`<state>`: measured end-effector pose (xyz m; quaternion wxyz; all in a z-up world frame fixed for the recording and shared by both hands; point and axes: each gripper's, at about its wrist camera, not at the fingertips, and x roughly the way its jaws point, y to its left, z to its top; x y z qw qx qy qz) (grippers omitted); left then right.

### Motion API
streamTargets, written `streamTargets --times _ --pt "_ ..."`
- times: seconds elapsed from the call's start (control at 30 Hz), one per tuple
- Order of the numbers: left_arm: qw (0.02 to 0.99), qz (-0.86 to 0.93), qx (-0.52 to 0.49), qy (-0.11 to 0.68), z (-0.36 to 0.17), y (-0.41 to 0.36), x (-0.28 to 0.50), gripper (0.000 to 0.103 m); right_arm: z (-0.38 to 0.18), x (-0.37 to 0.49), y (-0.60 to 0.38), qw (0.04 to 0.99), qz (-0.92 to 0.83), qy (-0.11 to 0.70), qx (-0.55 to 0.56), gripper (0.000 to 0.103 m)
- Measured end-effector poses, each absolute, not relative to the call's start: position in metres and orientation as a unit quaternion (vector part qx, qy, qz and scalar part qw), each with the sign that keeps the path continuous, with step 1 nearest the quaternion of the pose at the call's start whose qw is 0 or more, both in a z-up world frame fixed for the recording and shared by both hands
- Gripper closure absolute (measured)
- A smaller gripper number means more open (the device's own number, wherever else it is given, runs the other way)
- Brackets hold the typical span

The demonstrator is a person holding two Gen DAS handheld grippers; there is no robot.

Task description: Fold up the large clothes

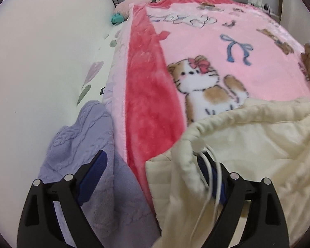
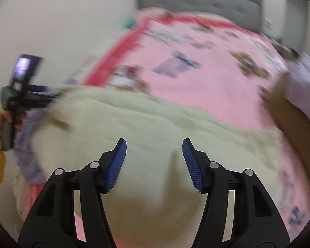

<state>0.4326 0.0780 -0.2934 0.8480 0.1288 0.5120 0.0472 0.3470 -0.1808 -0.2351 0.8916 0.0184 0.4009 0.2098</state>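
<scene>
Blanket (image 1: pixel 227 41) lettering blurred, cream garment (image 1: pixel 258 144) unlabelled

blanket (image 1: pixel 227 47) – plush fleece | cream garment (image 1: pixel 258 144) – soft quilted cloth | lilac throw (image 1: pixel 78 140) – cable-knit textured

The left gripper (image 1: pixel 152 177) was seen from above with its jaws spread wide, nothing pressed between them. A cream quilted garment (image 1: pixel 247 144) was spread on the pink cat-print blanket (image 1: pixel 227 47), its gathered edge and white drawstring (image 1: pixel 213 177) draped over the right-hand jaw. A lavender knitted garment (image 1: pixel 80 136) was hung beside the blanket's red border (image 1: pixel 146 95), under the other jaw.
</scene>
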Motion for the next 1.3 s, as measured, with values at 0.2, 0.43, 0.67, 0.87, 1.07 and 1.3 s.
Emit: streamTargets --times 0.2,0.43,0.67,0.87,1.07,1.3 --pt "0.849 0.035 0.092 0.519 -0.275 0.085 0.428 0.016 -0.27 0.371 -0.08 0.876 0.201 0.416 -0.14 0.057" --pt "0.867 -0.077 0.05 0.49 -0.262 0.079 0.388 0.011 -0.307 0.428 -0.082 0.857 0.145 0.493 -0.032 0.049" --pt "0.82 -0.072 0.038 0.566 -0.348 0.076 0.384 0.018 -0.325 0.427 -0.053 0.858 0.135 0.479 -0.124 0.038" --pt "0.829 -0.076 -0.061 0.55 -0.362 0.105 0.356 0.033 -0.332 0.444 -0.049 0.851 0.163 0.485 -0.115 0.035" --pt "0.824 -0.045 -0.072 0.56 -0.377 0.111 0.346 0.033 -0.347 0.44 -0.037 0.85 0.164 0.48 -0.144 0.028" --pt "0.868 -0.009 0.035 0.495 -0.319 0.081 0.326 0.012 -0.261 0.381 -0.122 0.912 0.166 0.375 -0.025 0.012"
